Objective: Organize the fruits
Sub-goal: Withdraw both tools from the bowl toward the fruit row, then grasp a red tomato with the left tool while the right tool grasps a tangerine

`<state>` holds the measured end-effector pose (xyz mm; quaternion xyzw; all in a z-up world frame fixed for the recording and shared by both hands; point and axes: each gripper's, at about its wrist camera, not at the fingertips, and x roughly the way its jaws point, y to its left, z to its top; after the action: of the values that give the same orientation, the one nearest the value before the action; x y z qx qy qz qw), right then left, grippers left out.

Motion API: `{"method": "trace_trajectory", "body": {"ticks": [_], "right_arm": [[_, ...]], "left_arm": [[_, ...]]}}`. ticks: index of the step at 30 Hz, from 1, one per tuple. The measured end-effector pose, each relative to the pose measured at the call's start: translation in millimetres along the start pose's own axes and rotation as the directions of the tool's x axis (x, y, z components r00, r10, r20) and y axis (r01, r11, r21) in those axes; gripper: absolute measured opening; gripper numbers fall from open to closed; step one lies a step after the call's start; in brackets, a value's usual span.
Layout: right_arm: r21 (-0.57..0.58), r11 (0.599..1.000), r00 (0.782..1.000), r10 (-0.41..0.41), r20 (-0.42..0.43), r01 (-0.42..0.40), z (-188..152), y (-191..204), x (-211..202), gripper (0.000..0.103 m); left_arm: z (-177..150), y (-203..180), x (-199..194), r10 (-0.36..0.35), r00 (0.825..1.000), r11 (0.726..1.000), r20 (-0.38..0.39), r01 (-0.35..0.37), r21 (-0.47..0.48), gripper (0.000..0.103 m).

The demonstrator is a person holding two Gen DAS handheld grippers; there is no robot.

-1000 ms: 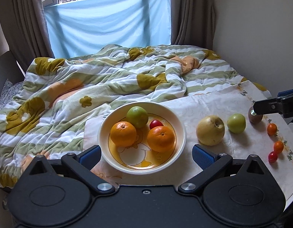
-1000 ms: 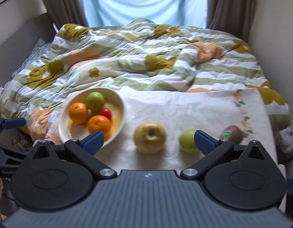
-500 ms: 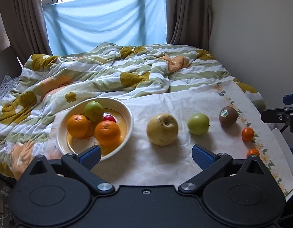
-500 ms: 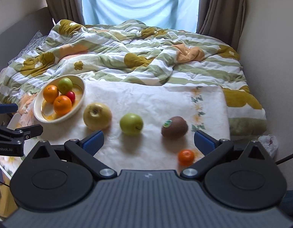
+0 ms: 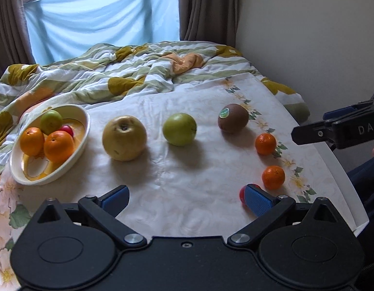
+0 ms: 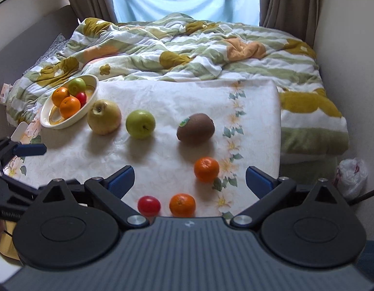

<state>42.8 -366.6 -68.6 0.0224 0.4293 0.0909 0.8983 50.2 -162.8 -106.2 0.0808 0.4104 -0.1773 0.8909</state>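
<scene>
Both views have swung right off the bowl (image 6: 65, 118) toward the loose mandarins (image 6: 206, 169); right gripper (image 6: 189, 179) and left gripper (image 5: 187, 198) gape empty; picking comes next.

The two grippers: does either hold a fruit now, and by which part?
Nothing is held. The left gripper and the right gripper are both open and empty above the cloth.

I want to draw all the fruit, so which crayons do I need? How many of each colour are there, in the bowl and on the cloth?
Orange: 4 (two in the bowl, two on the cloth)
Green: 2 (bowl, cloth)
Red: 2 (bowl, cloth)
Yellow: 1, the big pear-like fruit
Brown: 1, the kiwi
Total: 10
</scene>
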Motion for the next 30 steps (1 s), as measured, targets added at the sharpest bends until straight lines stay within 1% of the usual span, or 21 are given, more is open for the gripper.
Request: {"method": "trace_trajectory", "body": {"ticks": [5, 6, 11, 12, 13, 15, 16, 17, 20, 21, 23, 24, 25, 26, 30], "right_arm": [[0.040, 0.999, 1.000, 0.016, -0.023, -0.015, -6, -25, 18, 0.103], [0.044, 0.999, 0.999, 0.018, -0.028, -0.017, -7, -28, 22, 0.103], [0.057, 0.998, 0.998, 0.033, -0.052, -0.030, -10, -40, 40, 0.103], [0.060, 0.998, 0.998, 0.038, -0.057, -0.034, -10, -42, 43, 0.103], [0.064, 0.997, 0.997, 0.041, -0.060, -0.038, -11, -43, 46, 0.102], [0.071, 0.996, 0.996, 0.052, -0.067, -0.047, -11, -46, 52, 0.100], [0.075, 0.996, 0.996, 0.059, -0.071, -0.053, -11, -48, 55, 0.098], [0.078, 0.995, 0.995, 0.065, -0.073, -0.059, -10, -48, 57, 0.097], [0.077, 0.994, 0.994, 0.078, -0.077, -0.072, -9, -48, 63, 0.096], [0.076, 0.994, 0.994, 0.080, -0.080, -0.074, -9, -48, 66, 0.095], [0.079, 0.993, 0.992, 0.089, -0.086, -0.083, -8, -48, 70, 0.092], [0.082, 0.993, 0.992, 0.094, -0.089, -0.087, -8, -49, 72, 0.092], [0.083, 0.992, 0.991, 0.099, -0.093, -0.091, -8, -48, 74, 0.090], [0.084, 0.992, 0.990, 0.103, -0.097, -0.095, -8, -48, 76, 0.088], [0.091, 0.990, 0.987, 0.116, -0.111, -0.106, -6, -47, 84, 0.082]], "left_arm": [[0, -20, 22, -0.055, 0.998, 0.998, -0.019, 0.055, 0.035, 0.101], [0, -24, 28, -0.068, 0.997, 0.997, -0.025, 0.069, 0.044, 0.099], [-1, -39, 49, -0.109, 0.992, 0.991, -0.062, 0.114, 0.076, 0.096], [-2, -42, 54, -0.114, 0.991, 0.990, -0.069, 0.120, 0.079, 0.093], [-2, -44, 58, -0.121, 0.989, 0.988, -0.080, 0.127, 0.083, 0.086], [-3, -47, 66, -0.125, 0.987, 0.987, -0.100, 0.134, 0.087, 0.079], [-4, -48, 69, -0.129, 0.986, 0.987, -0.107, 0.139, 0.087, 0.075], [-4, -49, 71, -0.133, 0.985, 0.986, -0.113, 0.143, 0.086, 0.074], [-6, -52, 77, -0.141, 0.982, 0.983, -0.127, 0.154, 0.096, 0.066], [-6, -53, 79, -0.142, 0.981, 0.983, -0.131, 0.156, 0.101, 0.061], [-7, -54, 81, -0.154, 0.979, 0.981, -0.133, 0.168, 0.101, 0.055], [-7, -55, 81, -0.157, 0.979, 0.980, -0.130, 0.171, 0.104, 0.050], [-7, -56, 81, -0.163, 0.978, 0.978, -0.129, 0.178, 0.109, 0.041], [-6, -57, 81, -0.170, 0.977, 0.976, -0.129, 0.185, 0.114, 0.035], [-6, -57, 82, -0.173, 0.976, 0.975, -0.130, 0.188, 0.114, 0.035]]}}
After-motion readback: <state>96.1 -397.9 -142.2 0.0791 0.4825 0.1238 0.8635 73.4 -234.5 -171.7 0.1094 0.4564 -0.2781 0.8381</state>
